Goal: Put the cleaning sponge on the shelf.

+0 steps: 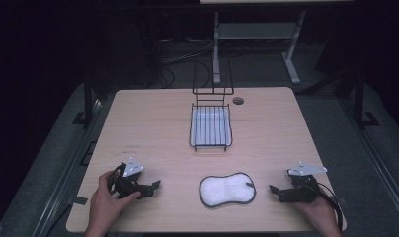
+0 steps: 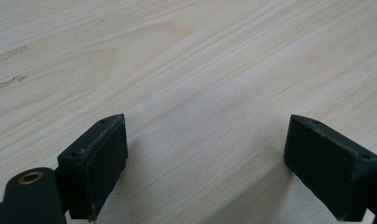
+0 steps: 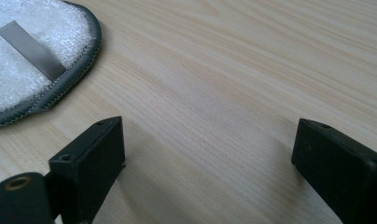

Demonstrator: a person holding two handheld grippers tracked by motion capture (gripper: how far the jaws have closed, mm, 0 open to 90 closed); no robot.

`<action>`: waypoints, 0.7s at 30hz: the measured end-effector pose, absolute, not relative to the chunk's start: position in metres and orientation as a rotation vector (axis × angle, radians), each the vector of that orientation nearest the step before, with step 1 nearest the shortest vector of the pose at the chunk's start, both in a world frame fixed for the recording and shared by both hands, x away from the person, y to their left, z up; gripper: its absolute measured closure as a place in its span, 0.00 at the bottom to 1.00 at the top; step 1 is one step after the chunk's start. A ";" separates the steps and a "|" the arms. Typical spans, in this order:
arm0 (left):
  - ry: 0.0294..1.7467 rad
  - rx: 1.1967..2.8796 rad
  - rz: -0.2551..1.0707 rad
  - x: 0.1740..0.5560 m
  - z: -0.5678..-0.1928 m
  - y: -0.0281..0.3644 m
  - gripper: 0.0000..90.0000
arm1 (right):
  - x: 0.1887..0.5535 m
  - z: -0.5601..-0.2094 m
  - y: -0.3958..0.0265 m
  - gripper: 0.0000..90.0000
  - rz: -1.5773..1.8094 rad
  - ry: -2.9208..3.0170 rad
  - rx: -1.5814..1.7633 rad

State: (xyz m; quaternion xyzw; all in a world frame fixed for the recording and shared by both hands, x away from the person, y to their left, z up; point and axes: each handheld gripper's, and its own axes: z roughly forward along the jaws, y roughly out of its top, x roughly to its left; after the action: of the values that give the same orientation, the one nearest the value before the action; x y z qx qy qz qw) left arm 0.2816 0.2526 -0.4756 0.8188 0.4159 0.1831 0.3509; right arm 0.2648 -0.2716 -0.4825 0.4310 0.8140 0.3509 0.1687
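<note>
A pale, rectangular wooden table [image 1: 153, 133] with rounded corners is filling most of the high view, standing on a dark floor. Toward its far middle, a black wire rack [image 1: 211, 129] with a white tray beneath it is sitting upright, its tall wire back rising at the far edge. Just right of that back, a small round grey cable hole [image 1: 238, 100] is showing in the tabletop.

Near the front edge, slightly right of centre, a white, peanut-shaped fluffy cleaning pad with a dark grey stitched border [image 1: 227, 189] is lying flat on the wood. In the right gripper view a short grey fabric loop [image 3: 31, 50] is lying across its surface.

The person's left hand is holding the black left gripper [image 1: 155, 186] low over the table's front left, pointing toward the pad but well apart from it. Its jaws are standing wide apart over bare wood, gripping nothing.

The right hand is holding the black right gripper [image 1: 272, 189] at the front right, near the pad's right end without touching it. Its jaws are also spread wide and holding nothing.
</note>
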 end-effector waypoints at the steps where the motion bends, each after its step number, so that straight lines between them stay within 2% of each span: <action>1: 1.077 2.119 0.473 0.282 -0.476 0.253 0.14 | 0.265 -0.483 -0.272 0.10 0.998 2.315 1.226; 8: 1.077 2.120 0.474 0.282 -0.476 0.253 0.14 | 0.266 -0.479 -0.270 0.11 0.957 2.335 1.247; 9: 1.077 2.121 0.474 0.282 -0.476 0.253 0.14 | 0.266 -0.477 -0.269 0.16 0.943 2.338 1.266; 13: 1.077 2.120 0.474 0.282 -0.476 0.253 0.14 | 0.264 -0.475 -0.269 0.18 0.949 2.354 1.271; 14: 1.077 2.120 0.474 0.282 -0.476 0.253 0.14 | 0.263 -0.473 -0.269 0.24 0.960 2.368 1.267; 17: 1.077 2.120 0.474 0.282 -0.476 0.253 0.14 | 0.261 -0.468 -0.267 0.28 0.985 2.370 1.258; 21: 1.077 2.120 0.474 0.282 -0.476 0.253 0.14 | 0.257 -0.460 -0.263 0.49 1.062 2.412 1.220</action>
State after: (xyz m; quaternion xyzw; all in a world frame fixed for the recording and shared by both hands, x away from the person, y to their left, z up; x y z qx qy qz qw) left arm 0.2816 0.2528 -0.4756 0.8188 0.4159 0.1830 0.3509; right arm 0.2568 -0.2627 -0.4596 0.4172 0.8246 0.3632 0.1185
